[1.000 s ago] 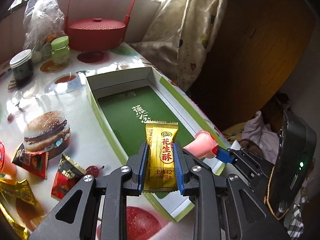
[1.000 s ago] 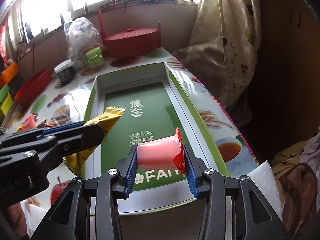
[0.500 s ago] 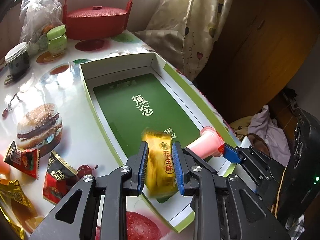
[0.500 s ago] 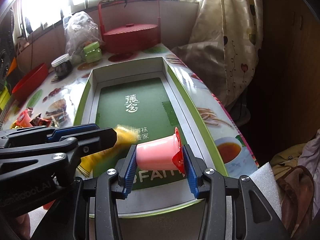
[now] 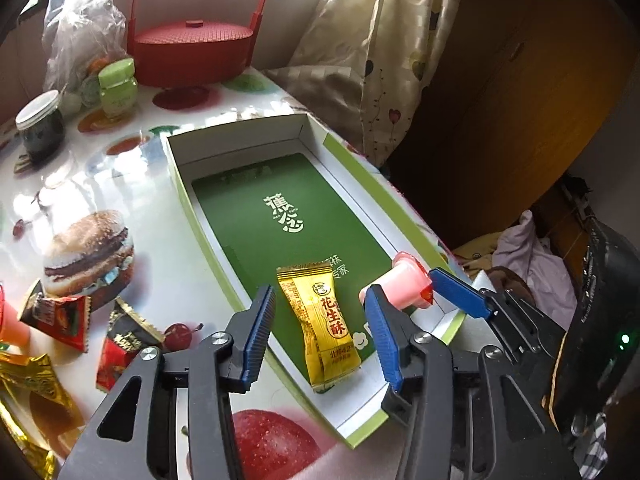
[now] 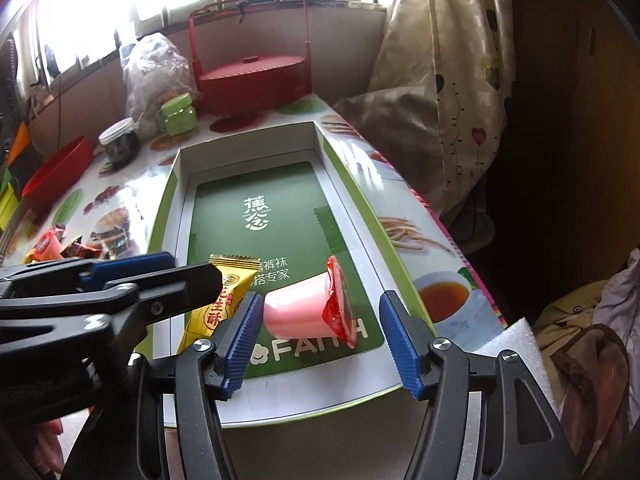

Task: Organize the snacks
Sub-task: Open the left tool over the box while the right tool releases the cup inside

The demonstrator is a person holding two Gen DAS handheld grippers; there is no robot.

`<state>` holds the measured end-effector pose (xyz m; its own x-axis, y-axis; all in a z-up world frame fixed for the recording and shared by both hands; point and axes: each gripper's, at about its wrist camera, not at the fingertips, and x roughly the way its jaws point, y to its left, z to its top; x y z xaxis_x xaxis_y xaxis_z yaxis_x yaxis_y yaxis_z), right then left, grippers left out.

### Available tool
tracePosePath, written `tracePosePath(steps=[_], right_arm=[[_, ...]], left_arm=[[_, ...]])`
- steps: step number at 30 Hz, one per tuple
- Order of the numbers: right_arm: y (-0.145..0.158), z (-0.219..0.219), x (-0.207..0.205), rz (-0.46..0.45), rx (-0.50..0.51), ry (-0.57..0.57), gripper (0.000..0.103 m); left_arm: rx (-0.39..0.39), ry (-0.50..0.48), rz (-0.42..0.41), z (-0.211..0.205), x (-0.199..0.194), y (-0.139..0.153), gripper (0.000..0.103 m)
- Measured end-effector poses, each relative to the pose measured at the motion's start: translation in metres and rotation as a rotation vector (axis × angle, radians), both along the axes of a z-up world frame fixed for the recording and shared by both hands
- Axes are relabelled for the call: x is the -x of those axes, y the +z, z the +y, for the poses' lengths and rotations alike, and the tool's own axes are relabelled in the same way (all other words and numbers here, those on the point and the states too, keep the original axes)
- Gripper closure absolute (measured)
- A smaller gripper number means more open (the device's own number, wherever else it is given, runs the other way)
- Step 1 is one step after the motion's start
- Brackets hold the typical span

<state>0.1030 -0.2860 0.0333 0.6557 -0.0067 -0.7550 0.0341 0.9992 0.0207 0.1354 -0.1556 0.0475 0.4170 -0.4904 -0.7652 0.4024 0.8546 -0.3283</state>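
The box (image 5: 384, 196) lies open straight ahead of both grippers, its low white walls edged in lime green and its green floor bare ahead of the two snacks. Its near end wall sits just under the fingertips of the right gripper (image 6: 322, 326), and its right wall runs close to the table edge, past which a patterned curtain (image 6: 452, 92) hangs. Left of the box the printed tablecloth (image 5: 132, 184) carries loose wrappers: red snack packets (image 5: 60, 314) and gold wrappers (image 5: 32, 380) lie left of the left gripper (image 5: 320, 326). Farther ahead stand a dark jar (image 5: 40, 128), a green jar (image 5: 118, 86), a plastic bag (image 5: 80, 28) and a red basket (image 5: 192, 50), well clear of the box.

The left gripper's jaws have just been opening and now stand apart; the gold peanut candy (image 5: 324, 324) lies flat on the box floor between them, touched by neither blue pad. The right gripper's jaws have likewise just been opening and stand wider still. The pink jelly cup (image 6: 308, 306) lies on its side on the box floor between them, red foil lid toward the right finger, with a gap to that finger; its base sits just beside the left pad, and contact there cannot be told. The left gripper reaches in from the right gripper's left, its tip over the candy.
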Motion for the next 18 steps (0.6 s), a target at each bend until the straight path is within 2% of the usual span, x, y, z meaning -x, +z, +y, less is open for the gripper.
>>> tracePosePath(steps=[7, 14, 18], right_arm=[[0.014, -0.001, 0.011, -0.040, -0.024, -0.025, 0.041], [0.031, 0.014, 0.022, -0.090, -0.041, 0.006, 0.041], [0.038, 0.027, 0.026, -0.109, -0.054, 0.038, 0.041]], left_arm=[[0.003, 0.040, -0.046, 0.019, 0.014, 0.016, 0.055], [-0.053, 0.113, -0.121, 0.055, 0.035, 0.030, 0.055], [-0.062, 0.169, -0.126, 0.079, 0.040, 0.033, 0.055]])
